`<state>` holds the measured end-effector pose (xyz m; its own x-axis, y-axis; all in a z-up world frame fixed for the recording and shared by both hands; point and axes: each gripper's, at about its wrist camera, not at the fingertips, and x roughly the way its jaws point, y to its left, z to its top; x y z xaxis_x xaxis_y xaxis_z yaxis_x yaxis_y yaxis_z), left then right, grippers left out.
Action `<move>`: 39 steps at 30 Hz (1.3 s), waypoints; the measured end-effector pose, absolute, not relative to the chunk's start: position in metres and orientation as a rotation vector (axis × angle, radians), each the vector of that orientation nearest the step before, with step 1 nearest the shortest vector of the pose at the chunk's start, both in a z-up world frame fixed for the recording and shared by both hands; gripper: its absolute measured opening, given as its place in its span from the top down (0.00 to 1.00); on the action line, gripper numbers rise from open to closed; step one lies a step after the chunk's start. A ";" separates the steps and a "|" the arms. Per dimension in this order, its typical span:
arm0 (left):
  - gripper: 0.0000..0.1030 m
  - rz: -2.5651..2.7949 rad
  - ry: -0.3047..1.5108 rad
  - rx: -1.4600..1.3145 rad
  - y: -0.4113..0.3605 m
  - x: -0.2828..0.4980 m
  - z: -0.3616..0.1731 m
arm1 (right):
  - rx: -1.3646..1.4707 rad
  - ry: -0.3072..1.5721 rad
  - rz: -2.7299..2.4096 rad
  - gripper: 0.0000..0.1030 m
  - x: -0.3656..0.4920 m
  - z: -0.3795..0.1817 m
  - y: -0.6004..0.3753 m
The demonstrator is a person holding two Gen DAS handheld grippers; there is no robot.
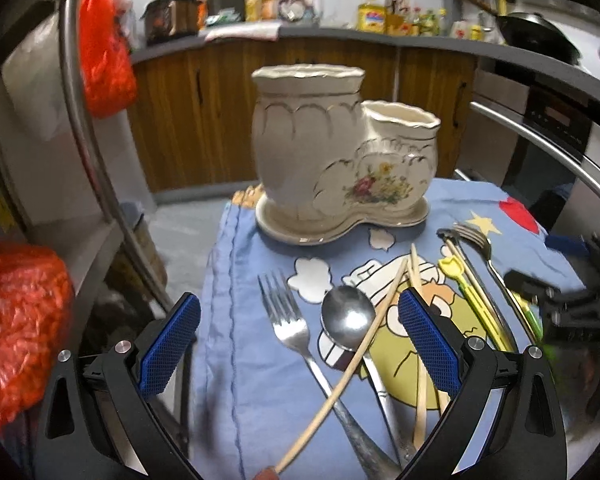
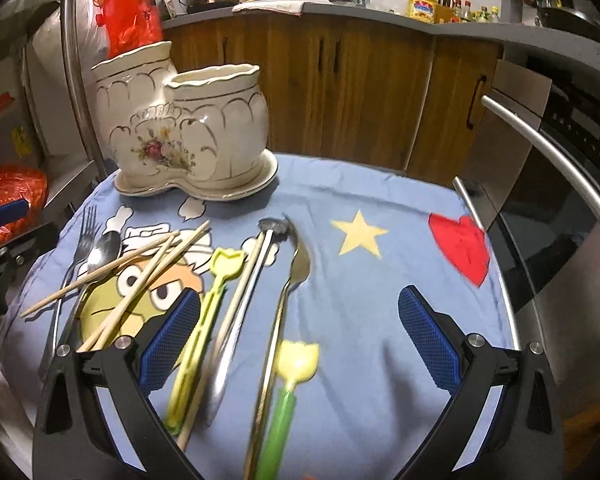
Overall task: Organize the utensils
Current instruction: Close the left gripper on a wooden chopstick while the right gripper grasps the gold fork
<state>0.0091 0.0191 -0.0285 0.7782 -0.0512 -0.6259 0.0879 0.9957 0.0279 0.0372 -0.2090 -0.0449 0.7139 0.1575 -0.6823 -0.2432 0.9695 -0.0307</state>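
Observation:
A cream ceramic two-pot utensil holder (image 1: 332, 152) (image 2: 188, 132) stands at the far end of a blue cartoon cloth (image 1: 236, 280) (image 2: 380, 280). Loose utensils lie on the cloth. In the left wrist view a fork (image 1: 288, 320), a spoon (image 1: 346, 316) and wooden chopsticks (image 1: 360, 344) lie between the fingers of my open, empty left gripper (image 1: 298, 344). In the right wrist view yellow-green plastic picks (image 2: 204, 320) (image 2: 288, 396), a metal fork (image 2: 284, 300) and a metal spoon (image 2: 236, 320) lie under my open, empty right gripper (image 2: 298, 344).
Red plastic bags (image 1: 20, 320) hang and sit on a metal rack at the left. Wooden cabinets (image 2: 340, 92) and a cluttered counter are behind. An oven with a steel handle (image 2: 560, 160) is at the right, beside the cloth's edge.

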 end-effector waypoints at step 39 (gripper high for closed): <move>0.50 -0.314 0.851 0.074 0.011 0.010 -0.055 | 0.007 0.895 0.308 0.77 0.090 -0.068 -0.224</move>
<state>0.0099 0.0105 -0.0551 0.6160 -0.2426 -0.7495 0.3014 0.9516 -0.0603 0.0898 -0.2241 -0.0680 0.5841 0.2670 -0.7665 -0.2616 0.9559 0.1337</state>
